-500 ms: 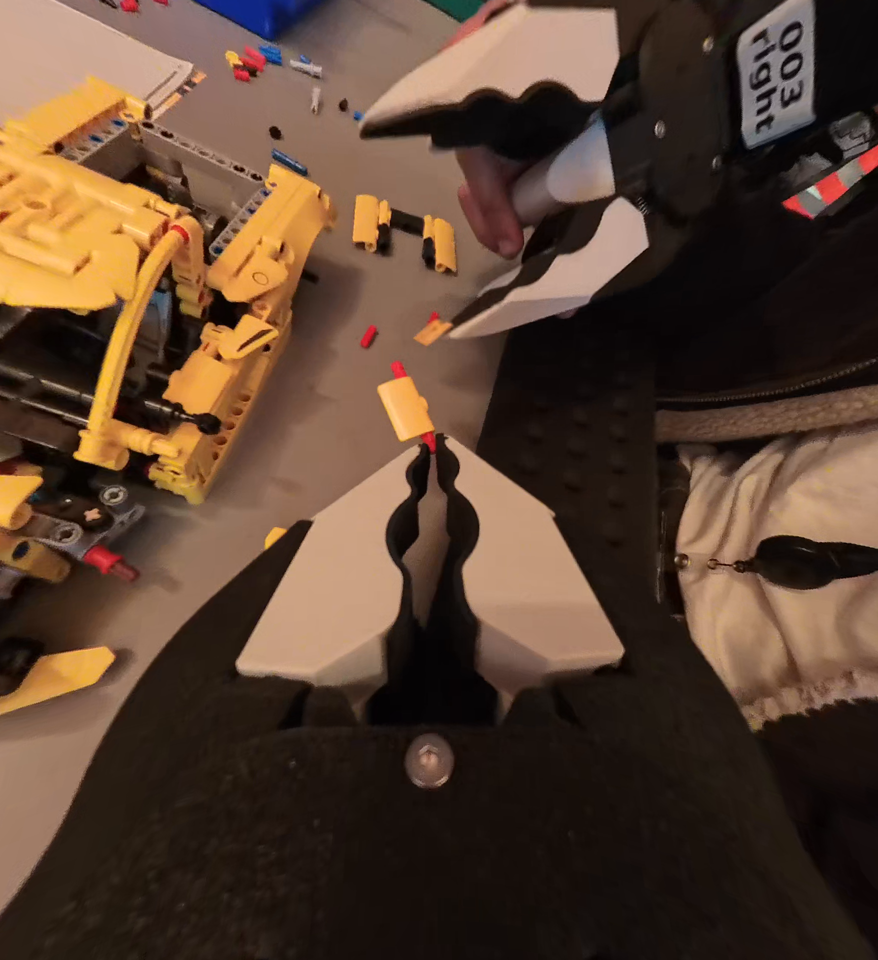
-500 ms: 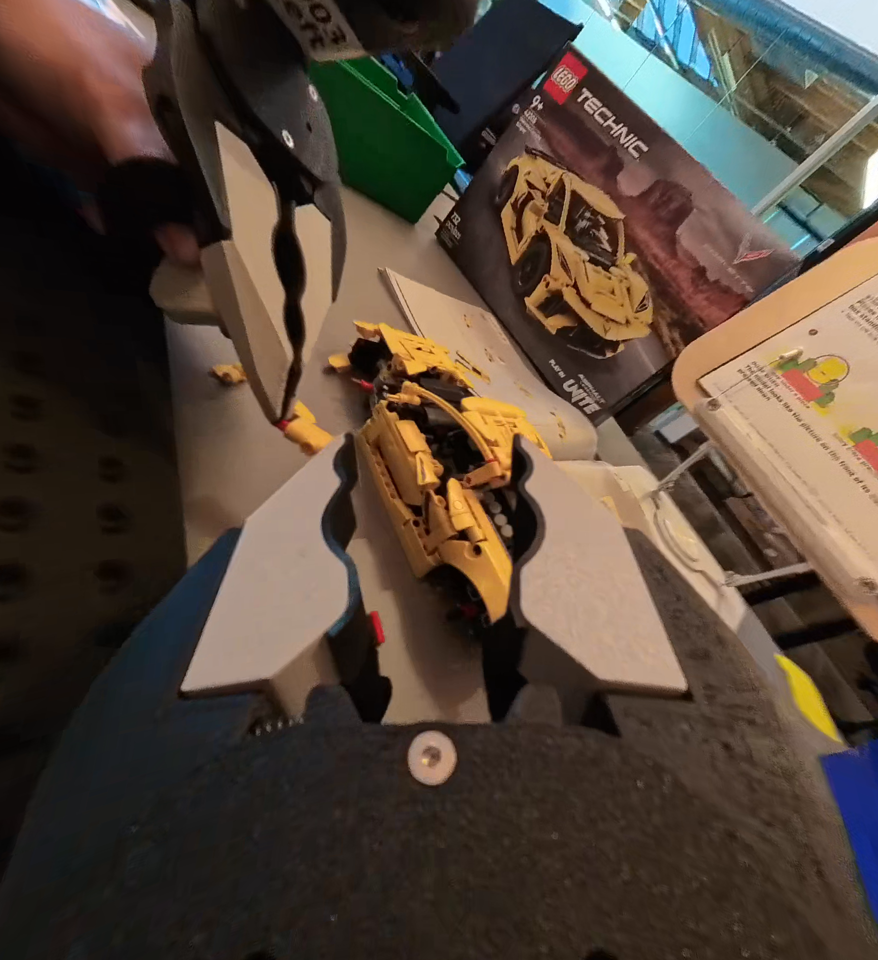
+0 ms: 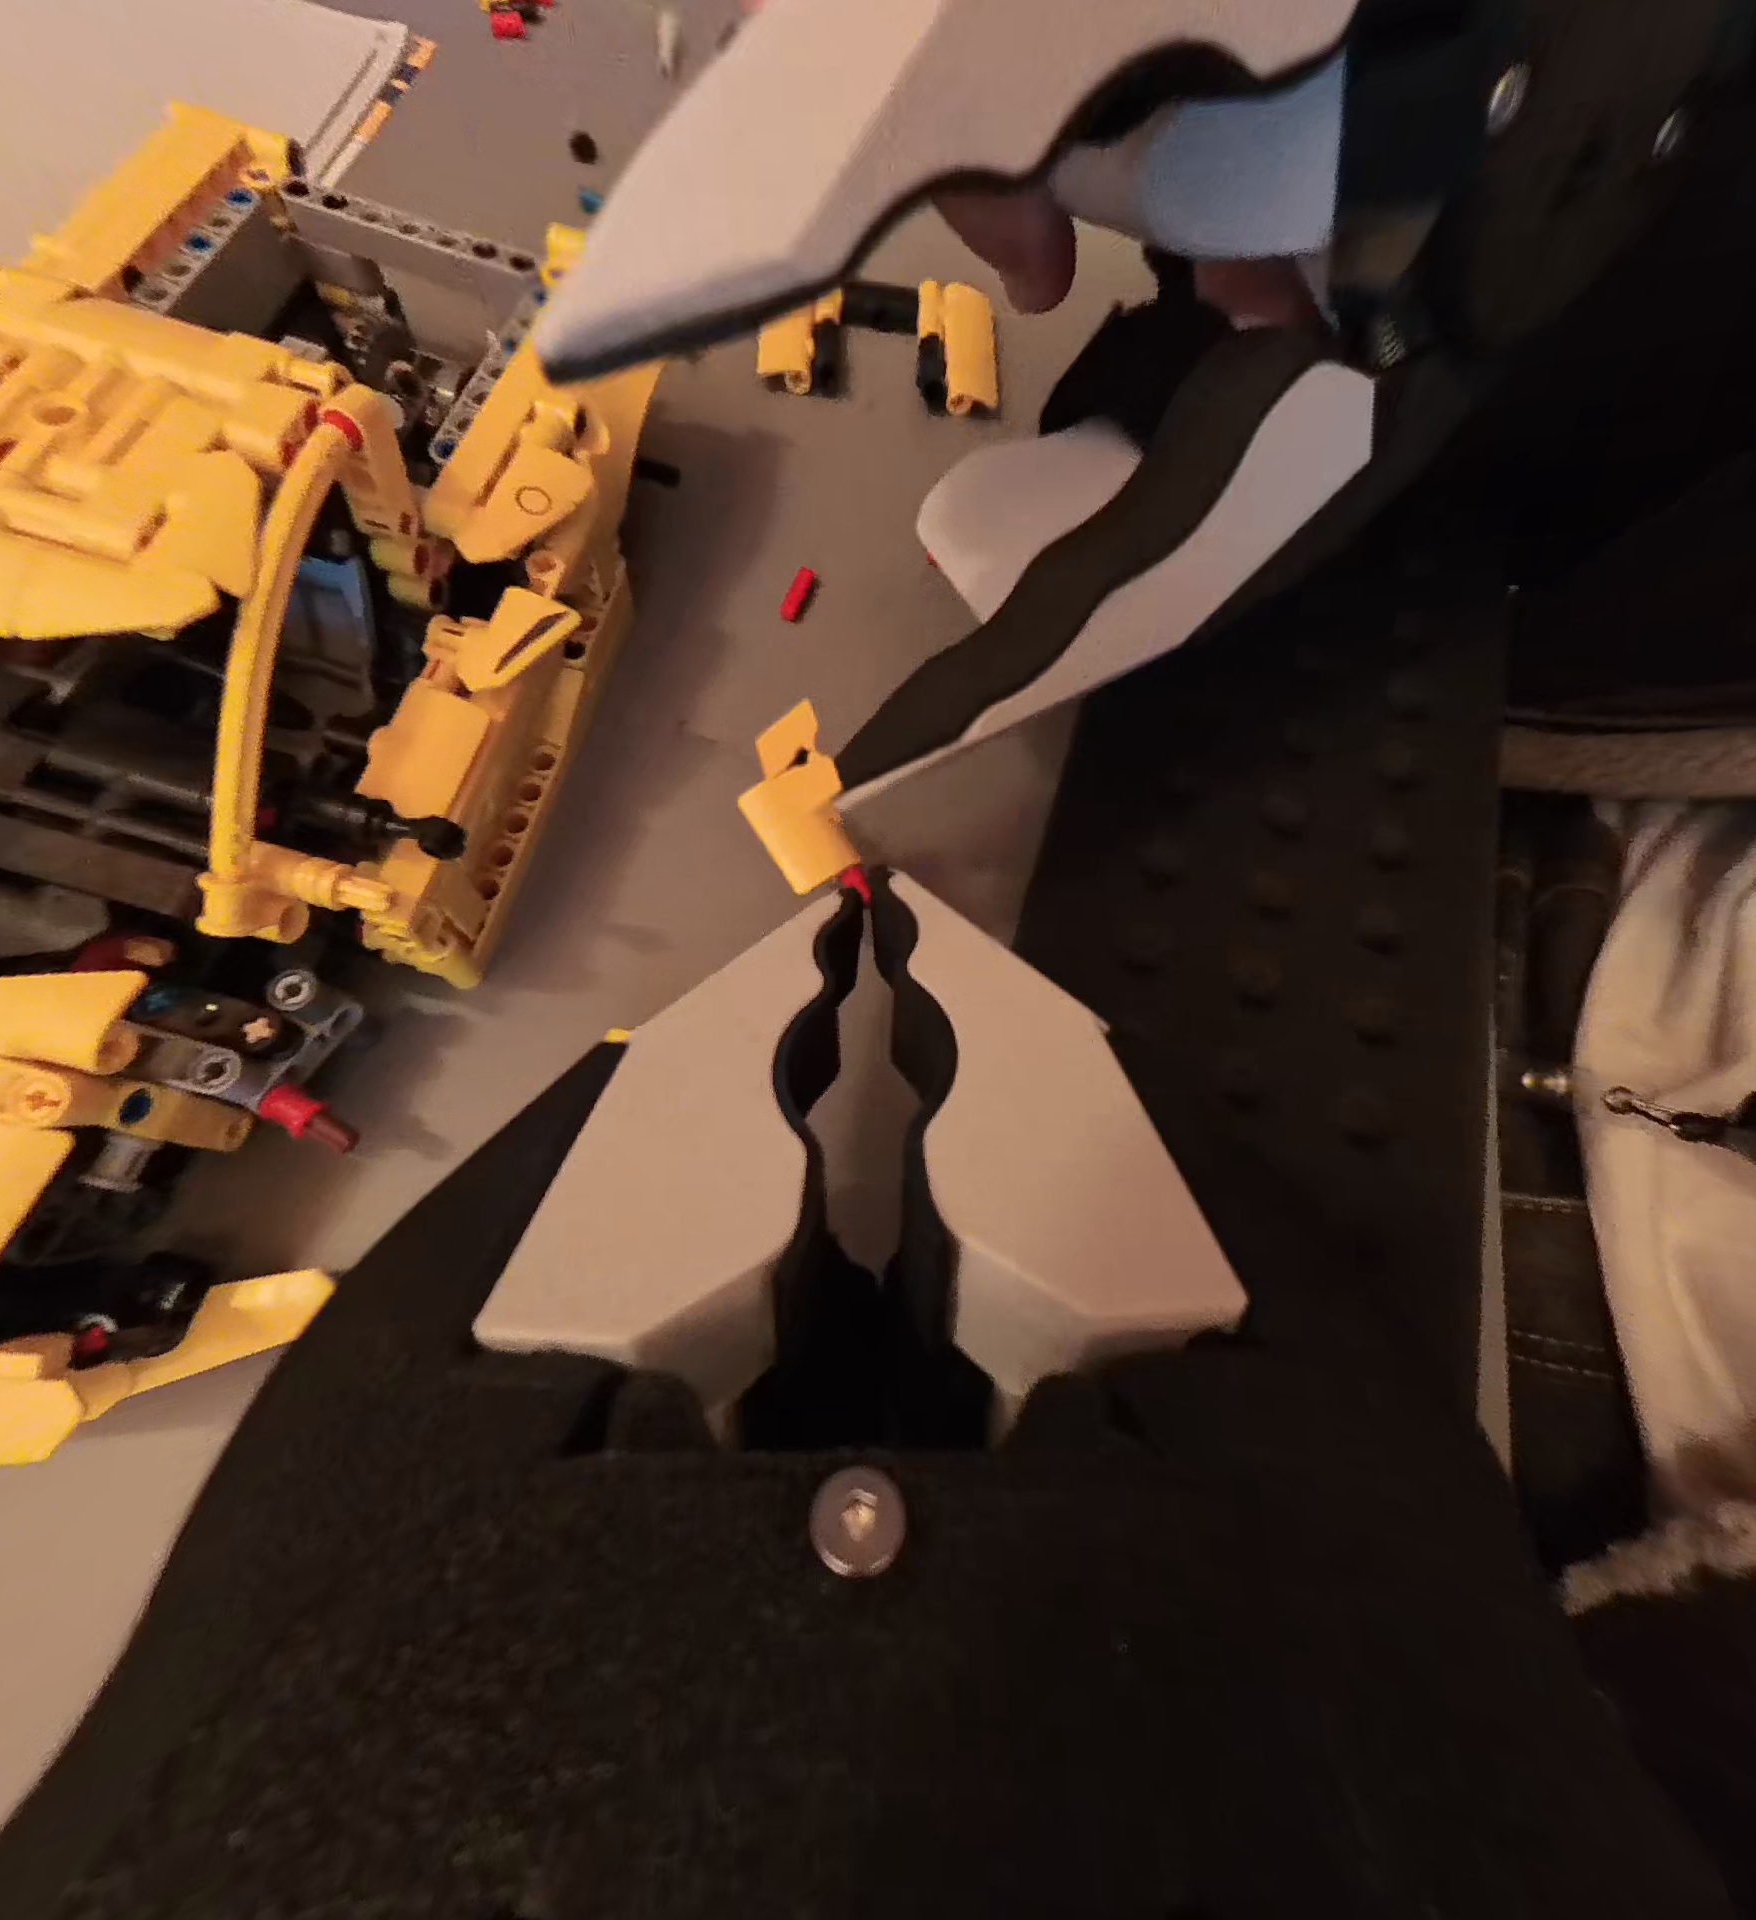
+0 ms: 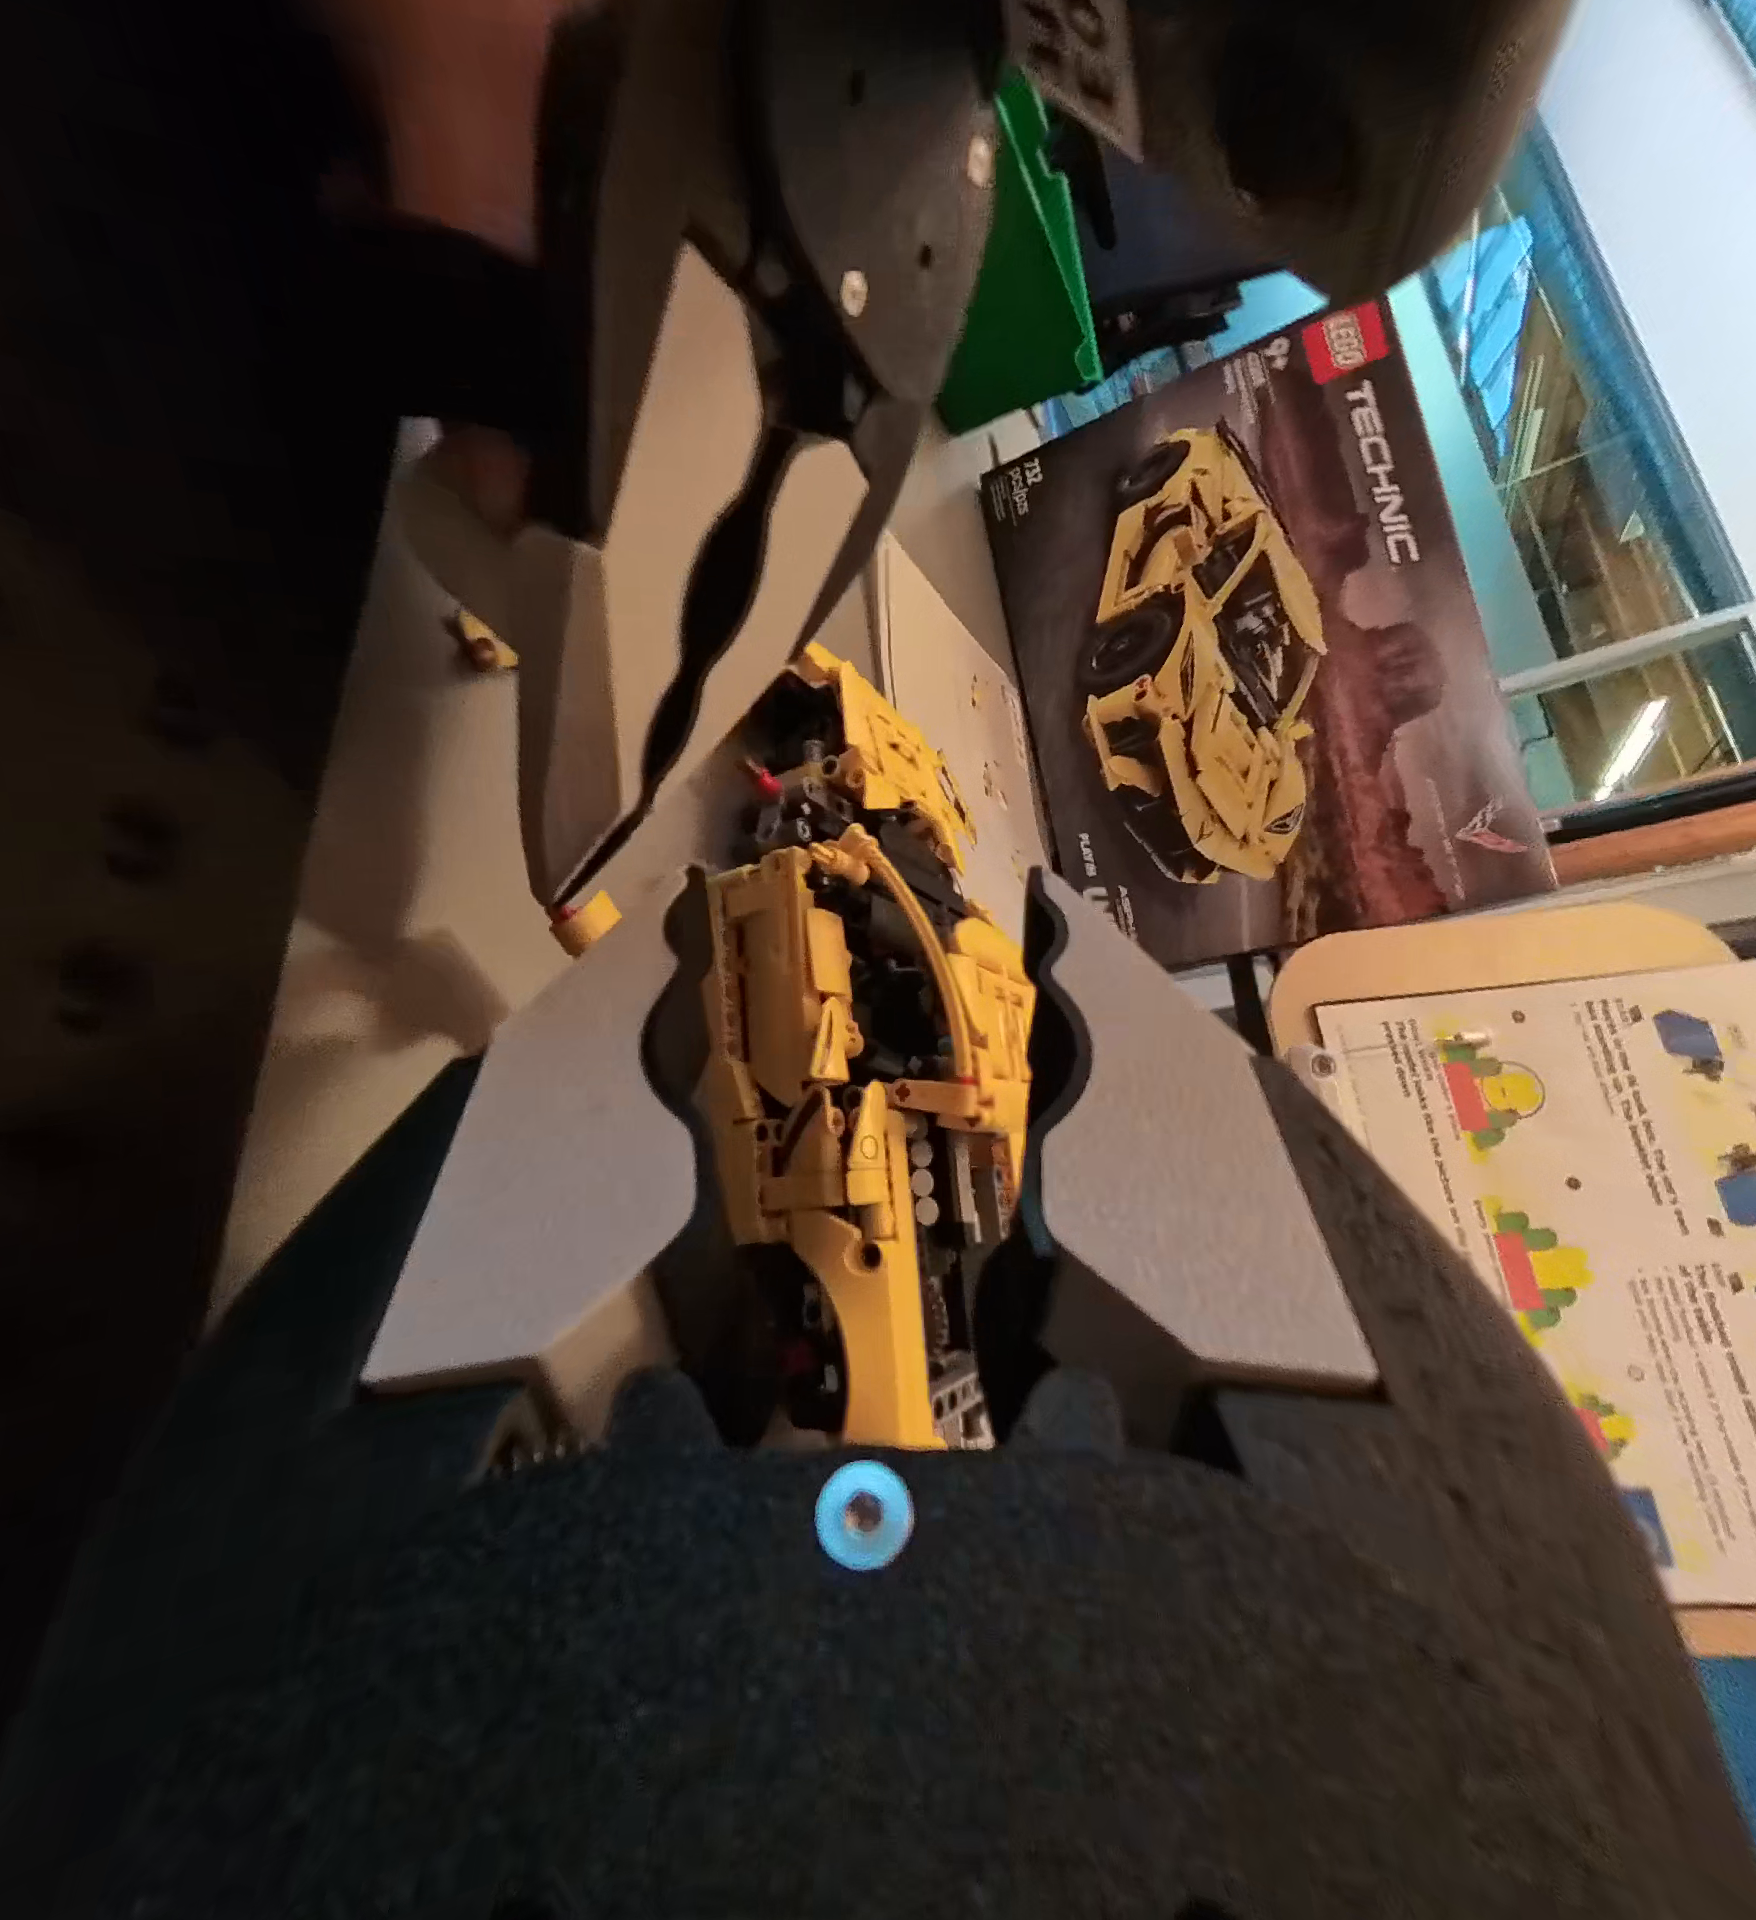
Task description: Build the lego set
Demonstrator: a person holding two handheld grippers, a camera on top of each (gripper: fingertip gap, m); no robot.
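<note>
The car, a yellow Technic model of glossy hard plastic, lies on the grey counter, just left of the grippers. Its curved body panels, a thin arched hose and studless beams full of pin holes are fitted, yet dark framework shows through the middle and loose bits lie about, so I judge the build well along but unfinished.

The left hand-held gripper is pinched almost closed on the red pin of a small yellow connector, held above the counter. The right hand-held gripper stands wide, holding nothing; one fingertip is at the connector's far end, where a thin yellow tab sits.

Two yellow-and-black subassemblies and a red pin piece wait farther off. Beyond the car stand the box and a printed sheet.
</note>
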